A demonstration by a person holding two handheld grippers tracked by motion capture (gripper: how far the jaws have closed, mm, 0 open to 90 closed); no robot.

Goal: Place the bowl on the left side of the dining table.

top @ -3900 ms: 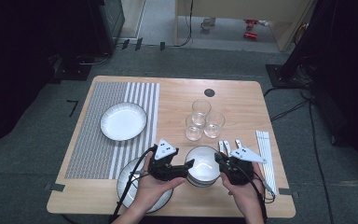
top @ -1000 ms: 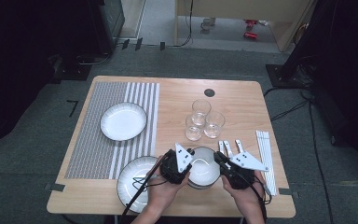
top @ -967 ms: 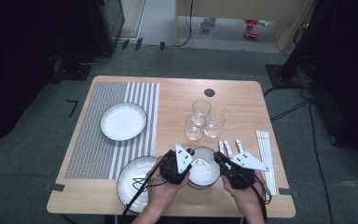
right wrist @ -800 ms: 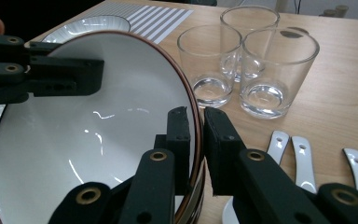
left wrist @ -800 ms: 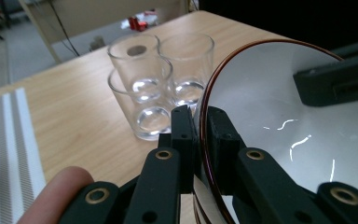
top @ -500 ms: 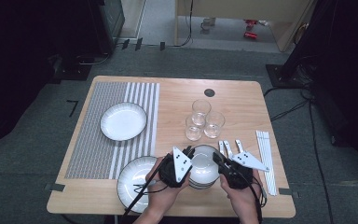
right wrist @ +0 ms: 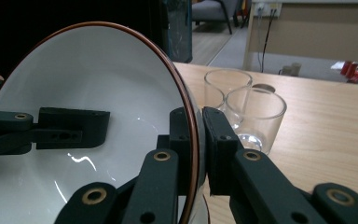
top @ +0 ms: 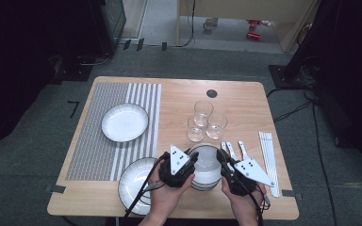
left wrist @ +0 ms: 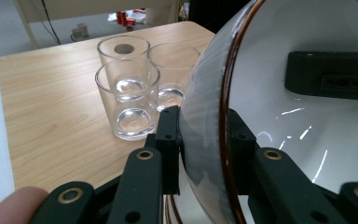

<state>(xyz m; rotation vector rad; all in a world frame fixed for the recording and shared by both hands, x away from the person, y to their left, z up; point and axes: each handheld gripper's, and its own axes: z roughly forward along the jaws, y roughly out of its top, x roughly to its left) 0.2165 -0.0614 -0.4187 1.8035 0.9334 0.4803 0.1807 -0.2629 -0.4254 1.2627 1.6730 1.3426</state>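
On the wooden table, both grippers, left and right, clamp the white brown-rimmed ceramic bowl at nine and three o'clock; it has just lifted off the stack.

We hold the left gripper at the left rim of the white bowl, its fingers clamped across the wall, one inside and one outside. Our right gripper clamps the opposite rim likewise, both hands low behind them.
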